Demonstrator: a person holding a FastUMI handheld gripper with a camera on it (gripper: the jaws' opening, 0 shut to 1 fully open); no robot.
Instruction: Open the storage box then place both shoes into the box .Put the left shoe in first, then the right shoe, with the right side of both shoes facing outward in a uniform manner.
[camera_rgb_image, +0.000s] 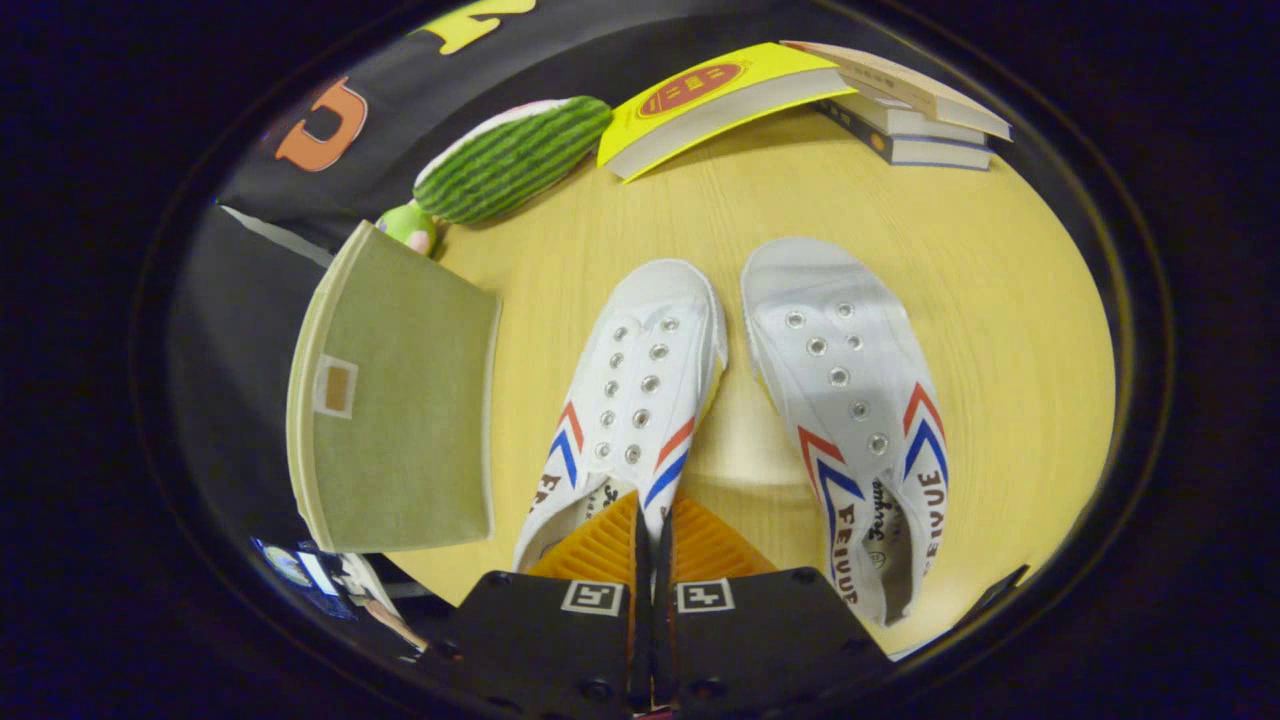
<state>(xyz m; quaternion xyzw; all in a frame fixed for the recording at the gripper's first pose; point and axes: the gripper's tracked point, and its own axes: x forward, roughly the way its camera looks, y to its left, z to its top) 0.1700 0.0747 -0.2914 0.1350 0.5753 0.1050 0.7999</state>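
Two white canvas shoes with red and blue chevrons lie side by side on the wooden table (1000, 300), toes pointing away from me. The left shoe (640, 370) is just ahead of my fingers. My gripper (655, 530) is shut on the left shoe's right side wall at the collar, one finger inside the opening and one outside. The right shoe (850, 390) lies apart to the right, untouched. An olive fabric storage box (400, 400) stands left of the shoes, a flat face with a small tan patch turned toward me. I cannot tell whether it is open.
A green striped plush toy (510, 155) lies beyond the box by the booth wall. A yellow book (710, 95) leans on a stack of books (910, 115) at the far side of the table. Bare tabletop spreads right of the right shoe.
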